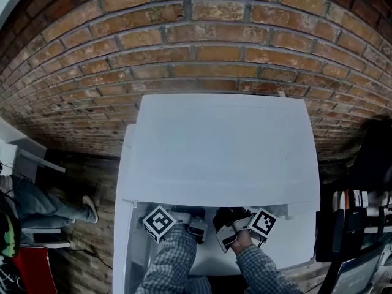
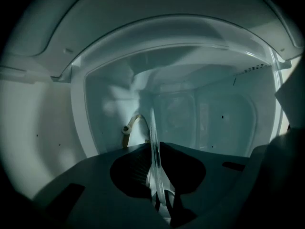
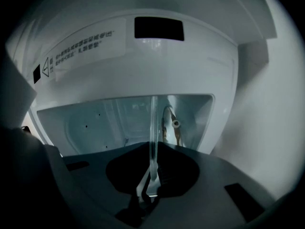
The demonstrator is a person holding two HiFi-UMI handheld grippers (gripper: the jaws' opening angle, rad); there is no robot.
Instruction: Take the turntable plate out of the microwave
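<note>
Left gripper (image 2: 155,175) clamped on rim of clear round glass turntable plate (image 2: 151,128), edge-on at lower centre of frame. Right gripper (image 3: 152,173) clamped likewise. Both at open front of white box microwave (image 1: 220,152), bottom of head view.

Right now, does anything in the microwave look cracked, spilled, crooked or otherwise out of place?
Nothing stands out. The glass turntable plate is clamped by its edge in the left tongs and the right tongs, just inside the white microwave. No crack, chip or spill is visible on it or in the cavity.
</note>
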